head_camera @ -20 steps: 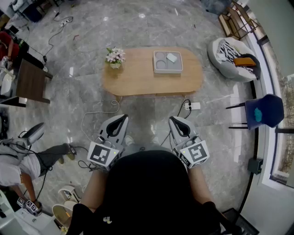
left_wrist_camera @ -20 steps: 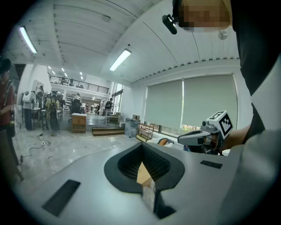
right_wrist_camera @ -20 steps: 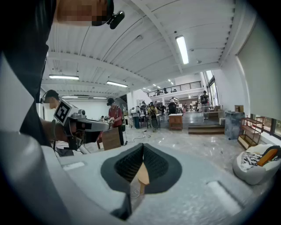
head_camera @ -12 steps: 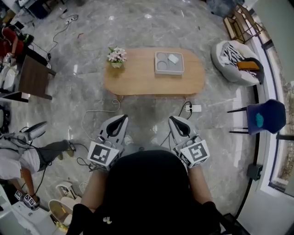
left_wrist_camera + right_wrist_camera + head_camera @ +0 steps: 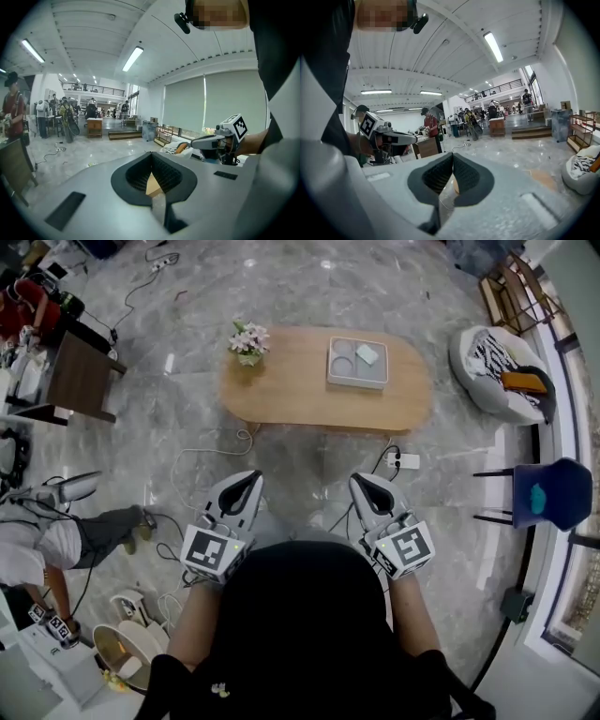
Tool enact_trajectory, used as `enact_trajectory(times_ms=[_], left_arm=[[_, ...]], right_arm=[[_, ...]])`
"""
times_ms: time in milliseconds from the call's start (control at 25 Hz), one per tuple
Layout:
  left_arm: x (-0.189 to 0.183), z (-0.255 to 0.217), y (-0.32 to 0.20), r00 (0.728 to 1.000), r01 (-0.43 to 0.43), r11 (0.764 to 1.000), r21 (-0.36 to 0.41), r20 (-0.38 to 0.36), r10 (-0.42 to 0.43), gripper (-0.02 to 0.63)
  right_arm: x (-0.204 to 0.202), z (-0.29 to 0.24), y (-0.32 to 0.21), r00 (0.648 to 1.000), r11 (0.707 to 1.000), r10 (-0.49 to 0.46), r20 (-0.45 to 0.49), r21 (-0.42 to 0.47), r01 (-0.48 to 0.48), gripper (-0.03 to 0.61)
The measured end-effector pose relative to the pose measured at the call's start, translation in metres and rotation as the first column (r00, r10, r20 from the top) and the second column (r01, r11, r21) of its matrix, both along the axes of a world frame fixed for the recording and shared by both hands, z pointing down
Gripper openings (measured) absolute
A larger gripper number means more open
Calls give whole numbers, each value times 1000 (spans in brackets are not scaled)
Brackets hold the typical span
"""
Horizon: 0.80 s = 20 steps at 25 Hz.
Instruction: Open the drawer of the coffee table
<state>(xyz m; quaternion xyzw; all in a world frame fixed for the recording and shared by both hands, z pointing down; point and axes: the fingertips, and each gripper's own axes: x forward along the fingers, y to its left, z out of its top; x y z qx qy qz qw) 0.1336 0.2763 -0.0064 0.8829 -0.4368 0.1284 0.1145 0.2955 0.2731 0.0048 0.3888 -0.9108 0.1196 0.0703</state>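
Observation:
An oval wooden coffee table (image 5: 300, 390) stands on the marble floor ahead of me in the head view; no drawer shows from above. My left gripper (image 5: 248, 480) is held close to my body, well short of the table, jaws shut and empty. My right gripper (image 5: 364, 482) sits level with it to the right, also shut on nothing. In the left gripper view a sliver of the table (image 5: 153, 184) shows through the pad opening, and the right gripper (image 5: 220, 139) appears at the side. The right gripper view shows the left gripper (image 5: 384, 136) likewise.
On the table rest a flower pot (image 5: 249, 339) and a grey tray (image 5: 357, 363). A power strip (image 5: 400, 460) and cables lie on the floor near the table. A beanbag (image 5: 497, 362) and blue chair (image 5: 544, 493) stand right; a dark desk (image 5: 80, 376) and a crouching person (image 5: 56, 540) left.
The table has slid slightly right and downward in the head view, as my view shifted toward it. Both grippers keep their pose, jaws shut.

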Motion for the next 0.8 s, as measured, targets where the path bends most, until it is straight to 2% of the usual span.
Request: enact_trajectory(times_ms=[160,320,480,600,800], left_arm=[[-24,7,-17,1000,2,1000,26,20,-3,12],[-56,11,-37,1000,-1,1000,10,-6,1,13],[-112,24,-65,1000,-14,1000,2,2,14,12],[-155,33,-88,1000,-13,1000,-25,-19,12,14],[-217,36,-125,999,-24,999,-41,-41,22,12]], right_arm=[[-14,3,-15,1000,1000,0,-8,-5,0,-2],[-46,6,-39,1000,1000,-4,-27,-13,4,-2],[-96,5,-67,998,1000,-5,-58,-21,4,-2],[-133,5,-88,995,1000,5,-103,-10,-6,-2],[-194,2,-121,993,999,34,-116,-14,-36,-2]])
